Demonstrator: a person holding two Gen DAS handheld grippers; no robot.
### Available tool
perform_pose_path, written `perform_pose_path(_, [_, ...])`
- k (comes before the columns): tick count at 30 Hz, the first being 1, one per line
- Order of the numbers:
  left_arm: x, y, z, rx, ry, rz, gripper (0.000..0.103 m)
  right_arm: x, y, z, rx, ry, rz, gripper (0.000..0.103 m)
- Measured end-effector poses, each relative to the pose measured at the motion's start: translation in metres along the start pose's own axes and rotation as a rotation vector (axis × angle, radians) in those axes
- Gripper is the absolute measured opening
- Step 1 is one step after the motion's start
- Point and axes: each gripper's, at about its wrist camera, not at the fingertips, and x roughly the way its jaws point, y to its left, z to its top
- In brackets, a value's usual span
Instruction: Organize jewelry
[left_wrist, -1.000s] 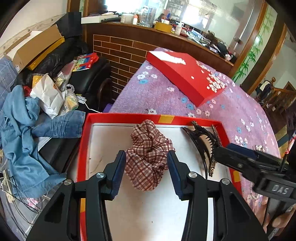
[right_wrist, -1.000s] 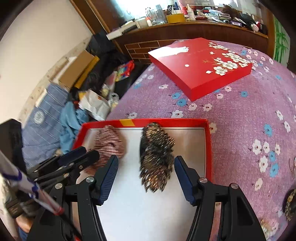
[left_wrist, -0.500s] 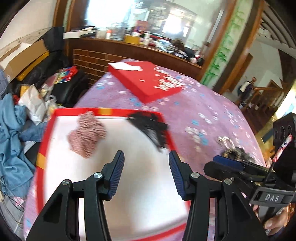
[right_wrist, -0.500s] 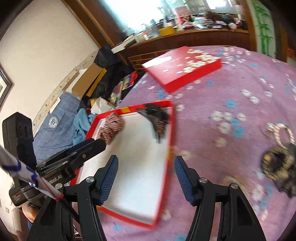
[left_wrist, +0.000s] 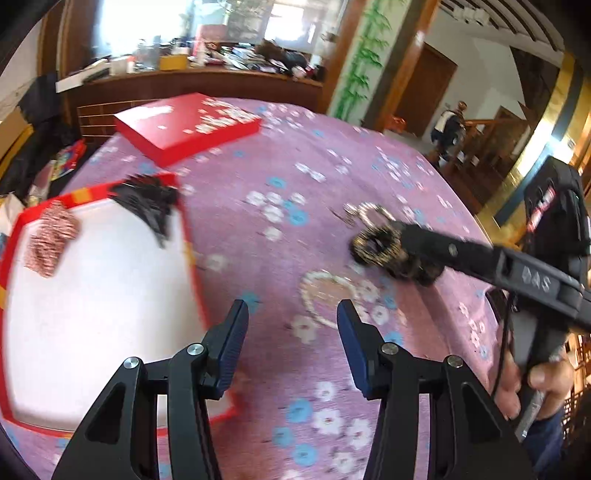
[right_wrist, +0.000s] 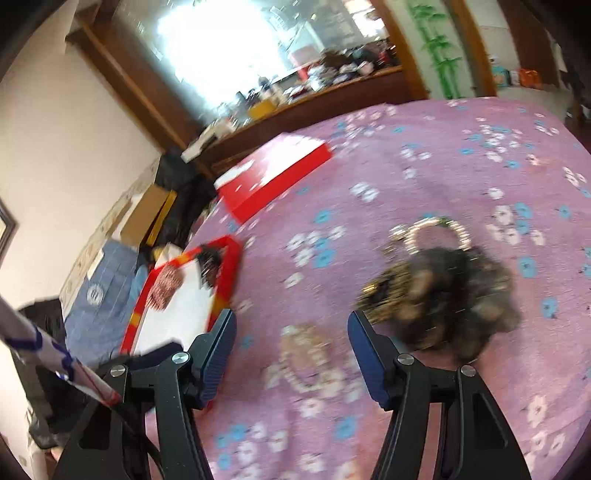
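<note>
A: Where do the tongs stand?

B: Both pairs gape with nothing between the pads. The left tongs hang over the purple flowered cloth of the worktop, just right of the red tray. The right tongs hang over the same cloth, and a pearl bracelet lies just ahead of their tips.

A: What is left to pick up?

B: Three loose pieces to the right of the tray: that pearl bracelet, a dark scrunchie flecked with gold beyond the right pad, and a beaded ring-shaped piece touching the scrunchie's far side. In the left wrist view the right tongs' tip reaches to the scrunchie's edge. The tray already holds a checked scrunchie and dark hair clips.

A: How will they handle?

B: I judge the dark scrunchie light, soft and springy; pinch a fold of its bunched fabric anywhere. The bracelet looks limp and slippery, likely to sag from the pads, so take it across the strand, low against the cloth.

A: Any heading to mind?

B: Hardly. Both are loops lying flat, with no clear long axis; blur hides more.
</note>
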Motion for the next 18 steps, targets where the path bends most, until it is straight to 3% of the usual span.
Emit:
perform_pose_path(6, [0.038, -0.018, 0.010, -0.005, 0.036, 0.010, 0.048, 0.000, -0.026, 0.002, 0.036, 0.016, 0.068, 0.064])
perform_pose_path(9, [0.061, -0.018, 0.019, -0.003, 0.062, 0.055, 0.047, -0.003, -0.029, 0.003, 0.052, 0.005, 0.097, 0.064])
perform_pose_path(12, [0.079, -0.014, 0.023, -0.010, 0.096, 0.058, 0.040, -0.005, -0.031, 0.002, 0.062, 0.000, 0.103, 0.064])
perform_pose_path(18, [0.099, -0.008, 0.028, -0.027, 0.094, 0.024, 0.037, -0.007, -0.032, 0.002, 0.080, -0.007, 0.123, 0.064])
